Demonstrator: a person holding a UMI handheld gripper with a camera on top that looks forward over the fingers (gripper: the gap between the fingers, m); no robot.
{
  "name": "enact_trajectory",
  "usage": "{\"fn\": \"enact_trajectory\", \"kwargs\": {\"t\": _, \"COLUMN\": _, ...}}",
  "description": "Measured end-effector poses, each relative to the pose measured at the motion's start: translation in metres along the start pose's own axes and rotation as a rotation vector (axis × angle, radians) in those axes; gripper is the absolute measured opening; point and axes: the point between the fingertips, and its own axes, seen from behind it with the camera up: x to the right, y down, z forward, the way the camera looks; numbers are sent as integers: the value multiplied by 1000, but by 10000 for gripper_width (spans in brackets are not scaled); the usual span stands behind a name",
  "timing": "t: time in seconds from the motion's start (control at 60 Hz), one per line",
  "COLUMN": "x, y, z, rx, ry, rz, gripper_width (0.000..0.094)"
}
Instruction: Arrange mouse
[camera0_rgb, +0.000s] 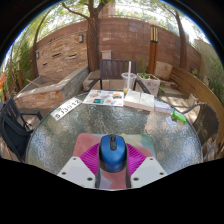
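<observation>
A blue computer mouse (112, 150) with a dark scroll wheel sits between my two fingers, its front end pointing away from me. My gripper (112, 160) is shut on the mouse, with the magenta pads (91, 158) pressing on both its sides. It is held over the near part of a round glass table (60, 140). I cannot tell whether the mouse touches the glass.
Beyond the fingers on the table lie a white flat device (66, 108), open papers (104, 97), a clear plastic cup (129, 80), a white box (141, 101) and a green object (179, 116). Chairs, a brick wall (120, 40) and a tree stand behind.
</observation>
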Motion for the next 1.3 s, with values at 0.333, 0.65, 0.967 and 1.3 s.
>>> {"fn": "enact_trajectory", "kwargs": {"t": 0.333, "x": 8, "y": 36, "z": -10, "rx": -65, "ry": -10, "rz": -4, "gripper_width": 843}}
{"fn": "enact_trajectory", "kwargs": {"t": 0.65, "x": -7, "y": -14, "z": -157, "rx": 67, "ry": 82, "rz": -13, "gripper_width": 856}}
{"fn": "enact_trajectory", "kwargs": {"t": 0.967, "x": -35, "y": 9, "z": -305, "rx": 139, "ry": 153, "rz": -32, "gripper_width": 849}}
{"fn": "enact_trajectory", "kwargs": {"t": 1.3, "x": -49, "y": 33, "z": -349, "rx": 140, "ry": 158, "rz": -39, "gripper_width": 851}}
